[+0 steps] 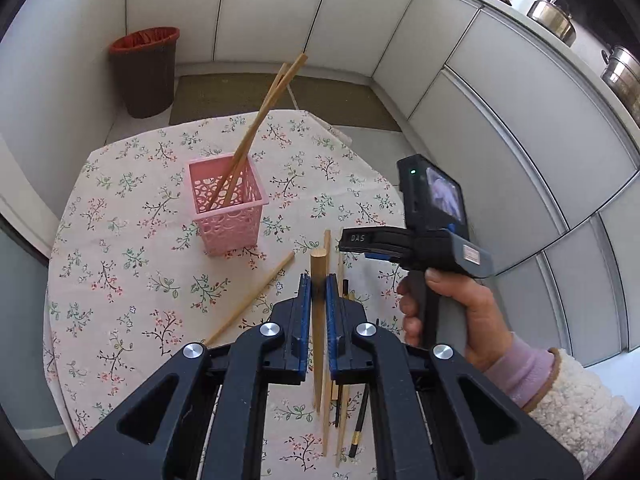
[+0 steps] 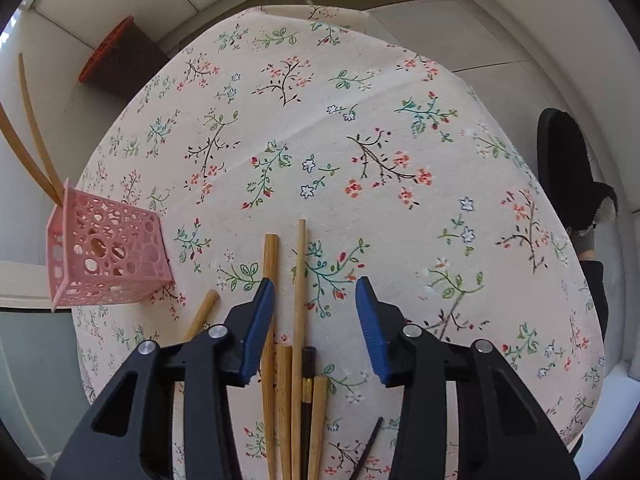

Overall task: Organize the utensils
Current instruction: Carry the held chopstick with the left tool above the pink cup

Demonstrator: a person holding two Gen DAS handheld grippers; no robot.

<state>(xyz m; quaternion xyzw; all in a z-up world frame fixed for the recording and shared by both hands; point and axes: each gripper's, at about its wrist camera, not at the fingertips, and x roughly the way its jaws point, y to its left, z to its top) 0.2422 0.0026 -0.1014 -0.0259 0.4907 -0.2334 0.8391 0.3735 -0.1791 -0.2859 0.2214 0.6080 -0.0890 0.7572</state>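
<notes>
A pink perforated utensil holder (image 1: 227, 204) stands on the floral tablecloth (image 1: 132, 264) with two wooden chopsticks (image 1: 260, 120) leaning out of it. My left gripper (image 1: 319, 284) is shut on a thick wooden chopstick (image 1: 319, 264), held above the cloth. Several wooden and black chopsticks (image 1: 340, 400) lie on the cloth below it, one more (image 1: 256, 296) to the left. My right gripper (image 2: 315, 300) is open, low over the pile of chopsticks (image 2: 298, 320). The holder (image 2: 108, 252) sits at the left in the right wrist view.
A brown bin with a red liner (image 1: 146, 72) stands on the floor beyond the table. White cabinets (image 1: 500, 120) run along the right, with metal pots (image 1: 554, 16) on the counter. A dark slipper (image 2: 568, 172) is on the floor at the right.
</notes>
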